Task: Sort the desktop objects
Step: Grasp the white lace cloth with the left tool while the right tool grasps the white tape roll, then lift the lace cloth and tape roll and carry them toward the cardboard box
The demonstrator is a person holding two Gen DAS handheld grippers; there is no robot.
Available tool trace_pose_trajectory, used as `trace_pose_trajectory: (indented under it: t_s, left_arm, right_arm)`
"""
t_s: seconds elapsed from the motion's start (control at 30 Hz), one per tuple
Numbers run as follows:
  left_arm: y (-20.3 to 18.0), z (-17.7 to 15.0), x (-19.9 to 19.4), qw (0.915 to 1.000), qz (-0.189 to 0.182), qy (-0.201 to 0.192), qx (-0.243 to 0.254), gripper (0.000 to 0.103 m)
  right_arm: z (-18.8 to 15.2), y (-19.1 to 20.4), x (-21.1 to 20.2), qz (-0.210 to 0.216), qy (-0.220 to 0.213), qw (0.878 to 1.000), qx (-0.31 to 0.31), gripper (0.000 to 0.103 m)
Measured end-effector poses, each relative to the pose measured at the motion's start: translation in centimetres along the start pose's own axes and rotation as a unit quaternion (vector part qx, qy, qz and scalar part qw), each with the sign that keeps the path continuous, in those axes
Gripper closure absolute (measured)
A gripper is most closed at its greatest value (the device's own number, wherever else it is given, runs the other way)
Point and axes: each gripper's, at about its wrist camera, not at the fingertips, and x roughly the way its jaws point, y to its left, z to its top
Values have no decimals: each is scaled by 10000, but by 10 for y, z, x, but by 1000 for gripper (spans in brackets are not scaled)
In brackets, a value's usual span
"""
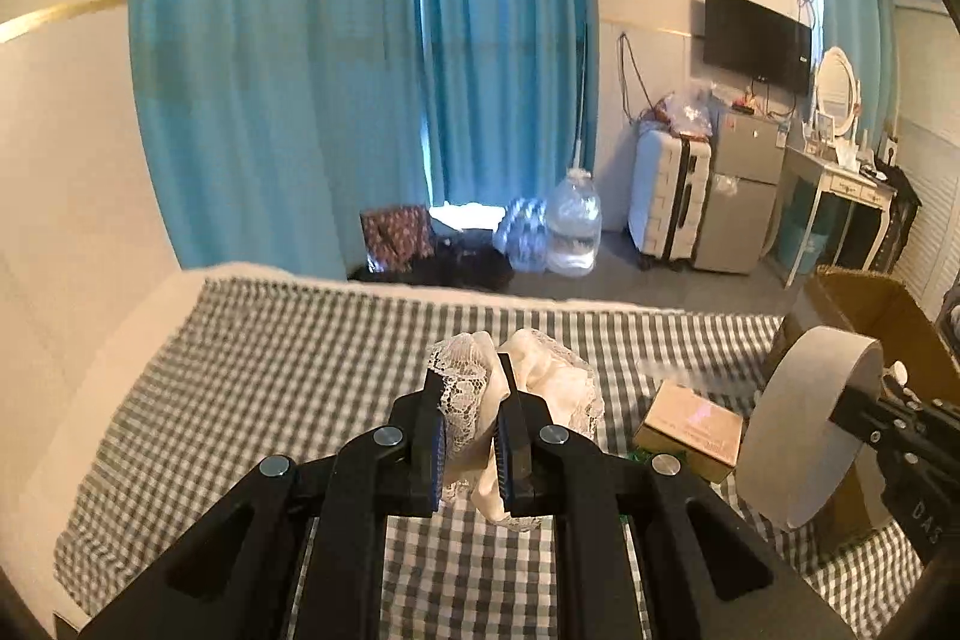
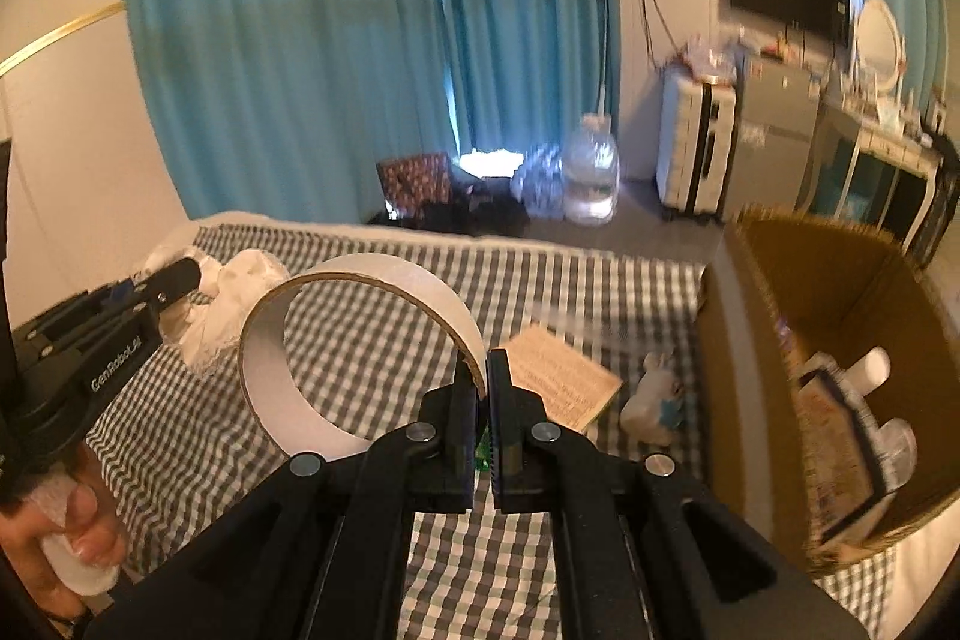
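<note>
Off to the right of both grippers stands the open cardboard box (image 2: 780, 280), nearest the right gripper (image 2: 485, 370) clamped on the rim of the cardboard ring (image 2: 384, 274), while the left gripper (image 1: 471, 400), farther from it, pinches the lace cloth (image 1: 540, 370) above the checked bedspread (image 1: 270, 352).

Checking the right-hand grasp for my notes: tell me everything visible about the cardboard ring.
The cardboard ring is a wide, thin-walled band, pale grey-white on its faces with a brown cut edge; it looks like an empty tape core. The right claw is shut on its wall, one finger inside and one outside. It is held up on edge above the checked cloth, open centre facing the camera. Nothing else touches it. The left wrist view shows its plain outer face.
</note>
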Motion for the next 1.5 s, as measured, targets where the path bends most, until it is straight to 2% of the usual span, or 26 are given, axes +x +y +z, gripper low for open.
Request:
trace_pose_trajectory:
  t_s: [0.17,0.53,0.97,1.5]
  left_arm:
    - [0,15,-30,9997,-24,-223,39,90]
    - [3,49,-101,9961,-119,-877,-22,90]
    - [-14,61,-124,9952,-354,-909,-82,90]
    - [-82,69,-165,9881,-1020,-1137,196,90]
  right_arm:
    - [9,9,-31,55,-245,9997,10,100]
    - [32,9,-99,-189,-729,9972,-39,100]
    - [42,-5,-141,-375,-979,9945,-75,100]
    - [40,-62,-204,-922,-1276,9874,133,100]
